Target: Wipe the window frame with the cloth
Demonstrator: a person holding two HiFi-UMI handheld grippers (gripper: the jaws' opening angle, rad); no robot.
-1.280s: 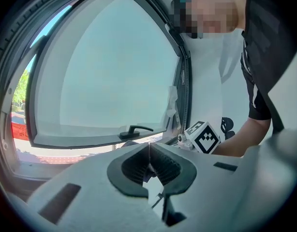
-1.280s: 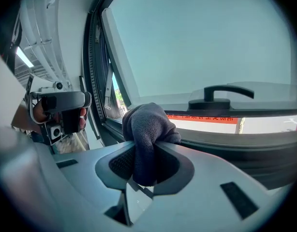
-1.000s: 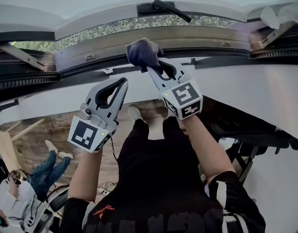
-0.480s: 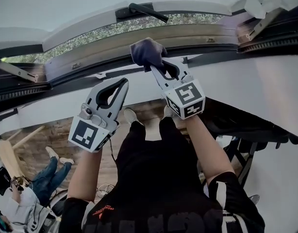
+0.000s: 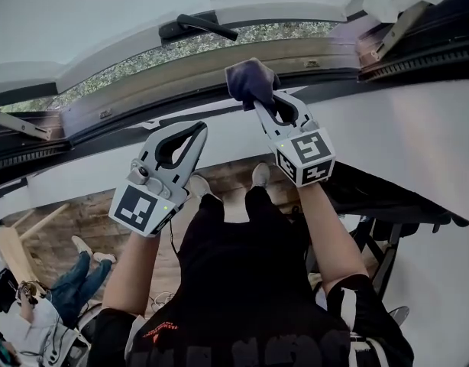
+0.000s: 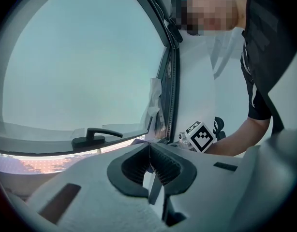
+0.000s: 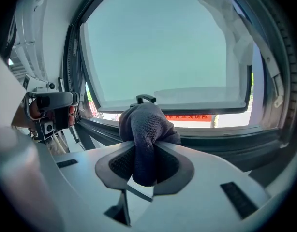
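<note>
at the far left, low in the head view, another person in jeans [image 5: 70, 270] is down on the wooden floor [image 5: 89, 212], well below the window. next comes the left tool [image 5: 199, 131], held up in front of the white wall [image 5: 74, 165] under the window and apart from the frame. its own view shows the two ribbed jaws drawn together tip to tip with nothing between them, so it has hold of nothing. its marker cube [image 5: 140, 209] faces the head camera.

above it the window frame [image 5: 181, 69] runs across the picture as a long pale-brown bar with a dark seal beneath. a black handle [image 5: 196, 26] sits on the white sash above the strip of glass.

right of the middle, the right tool [image 5: 263, 102] points up at that frame. its jaws are closed onto a dark blue-grey cloth [image 5: 250, 80]. the right gripper view shows the cloth pinched between the pads, a short tail hanging below them and a rounded bunch bulging out past the tips. in the head view that bunch lies at the lower edge of the frame, over the dark seal and to the right of the handle — whether it presses on the surface i cannot tell.

at the far right a slanted bar [image 5: 397, 30] crosses the frame's upper corner.
</note>
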